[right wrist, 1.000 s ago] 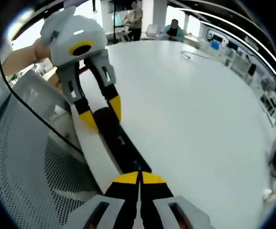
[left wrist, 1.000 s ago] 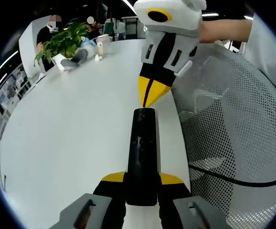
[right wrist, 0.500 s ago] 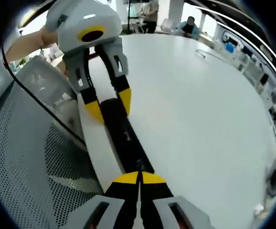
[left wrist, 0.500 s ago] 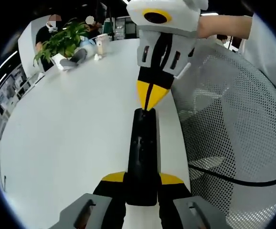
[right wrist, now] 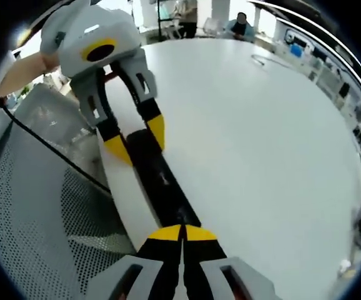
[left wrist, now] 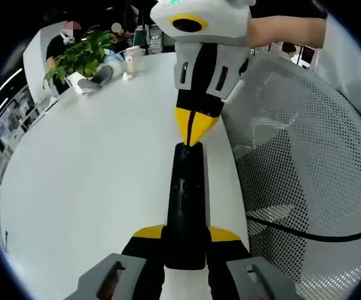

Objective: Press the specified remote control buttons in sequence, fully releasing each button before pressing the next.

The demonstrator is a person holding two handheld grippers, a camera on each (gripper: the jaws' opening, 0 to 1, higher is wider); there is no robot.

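Left claw (left wrist: 185, 240): its two yellow-tipped jaws are clamped on the near end of the remote control (left wrist: 187, 200), one on either side, steadying it. In the right gripper view the left claw (right wrist: 133, 136) shows the same grip from the far end.

Right claw (right wrist: 182, 232): jaws brought together into a single point. In the left gripper view the right claw (left wrist: 194, 128) has its joined tips at the far end of the remote, touching it or just above it; contact cannot be confirmed.

The remote lies flat on the white worktop (left wrist: 87, 187), close to the edge that borders a perforated grey mesh surface (left wrist: 299, 181), with a black cable (left wrist: 305, 234) running across that mesh.

Risks, as judged:
- The pointed tips meet the remote at its end. If the press lands off the intended button, a neighbouring key may register and break the sequence.
- Downward force at the far end, with the hold at the near end, may tip or swivel the remote towards the worktop edge.
- An incomplete lift between presses would fail the full-release requirement.

Appearance of the remote: long, slim, black, smooth-faced. A few small buttons show faintly along its midline; their markings are too small to read.
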